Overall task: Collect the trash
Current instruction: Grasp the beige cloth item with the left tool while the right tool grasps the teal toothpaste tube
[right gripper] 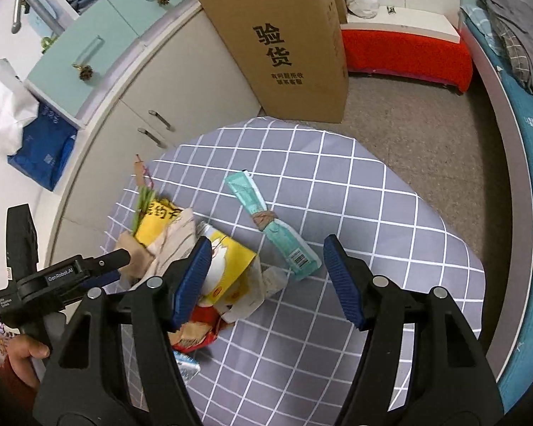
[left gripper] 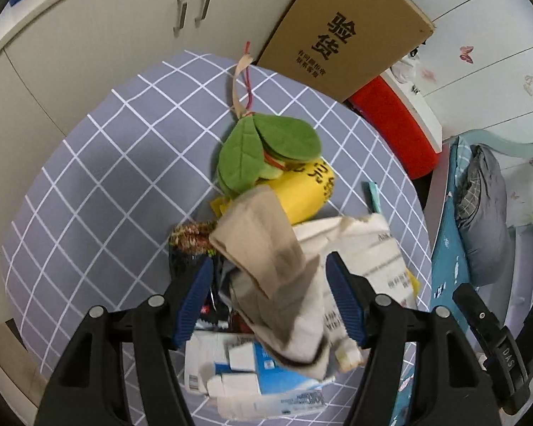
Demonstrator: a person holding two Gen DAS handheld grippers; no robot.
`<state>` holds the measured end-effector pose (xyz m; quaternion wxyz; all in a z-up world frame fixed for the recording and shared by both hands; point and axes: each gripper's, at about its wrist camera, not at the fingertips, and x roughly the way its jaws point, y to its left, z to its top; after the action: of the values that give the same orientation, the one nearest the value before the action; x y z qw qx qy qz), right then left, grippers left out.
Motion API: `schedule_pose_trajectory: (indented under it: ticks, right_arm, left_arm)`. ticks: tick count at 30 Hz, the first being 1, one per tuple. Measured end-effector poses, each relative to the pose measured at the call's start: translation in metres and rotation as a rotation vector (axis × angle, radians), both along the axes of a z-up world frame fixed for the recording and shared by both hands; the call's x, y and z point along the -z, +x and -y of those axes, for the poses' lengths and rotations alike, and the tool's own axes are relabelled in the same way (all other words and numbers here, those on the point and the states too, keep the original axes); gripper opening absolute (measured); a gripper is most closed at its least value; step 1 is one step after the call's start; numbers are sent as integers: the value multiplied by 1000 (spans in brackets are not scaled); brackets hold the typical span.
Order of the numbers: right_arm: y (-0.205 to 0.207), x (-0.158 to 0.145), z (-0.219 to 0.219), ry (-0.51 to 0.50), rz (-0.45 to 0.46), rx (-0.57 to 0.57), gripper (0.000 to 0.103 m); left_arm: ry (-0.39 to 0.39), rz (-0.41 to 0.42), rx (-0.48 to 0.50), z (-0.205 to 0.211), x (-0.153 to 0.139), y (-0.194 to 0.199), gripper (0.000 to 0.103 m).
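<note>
A pile of trash lies on a grey checked cloth [left gripper: 99,184]. In the left wrist view my left gripper [left gripper: 268,277] is open, its jaws on either side of a crumpled brown paper piece [left gripper: 266,248]; whether it touches is unclear. Under it lie white printed paper [left gripper: 373,252] and a blue-white carton [left gripper: 266,372]. A yellow pear-shaped toy with green leaves [left gripper: 273,156] lies beyond. My right gripper [right gripper: 263,262] is open and empty above the cloth [right gripper: 337,319], beside a yellow package [right gripper: 227,266]. A teal wrapper tied with a band [right gripper: 270,220] lies just ahead of it.
A tall cardboard box [right gripper: 291,42] stands at the cloth's far edge against beige cabinets [right gripper: 152,92]. A red-sided platform [right gripper: 405,49] is behind it. A bed with teal sheet [right gripper: 526,135] runs along the right. The left gripper's body [right gripper: 64,277] is at the left.
</note>
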<state>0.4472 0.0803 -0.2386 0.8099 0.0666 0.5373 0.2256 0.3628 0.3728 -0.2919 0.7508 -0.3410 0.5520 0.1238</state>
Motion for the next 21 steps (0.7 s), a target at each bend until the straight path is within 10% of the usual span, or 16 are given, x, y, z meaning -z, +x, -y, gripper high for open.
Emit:
schedule_pose_trajectory:
  ticks: [11, 21]
  right_arm:
    - [36, 43, -30, -87, -65, -69, 65]
    - [50, 78, -59, -159, -126, -184, 41]
  left_arm:
    - [-13, 6, 92, -4, 8, 19, 10]
    - [82, 75, 195, 21, -31, 22, 9]
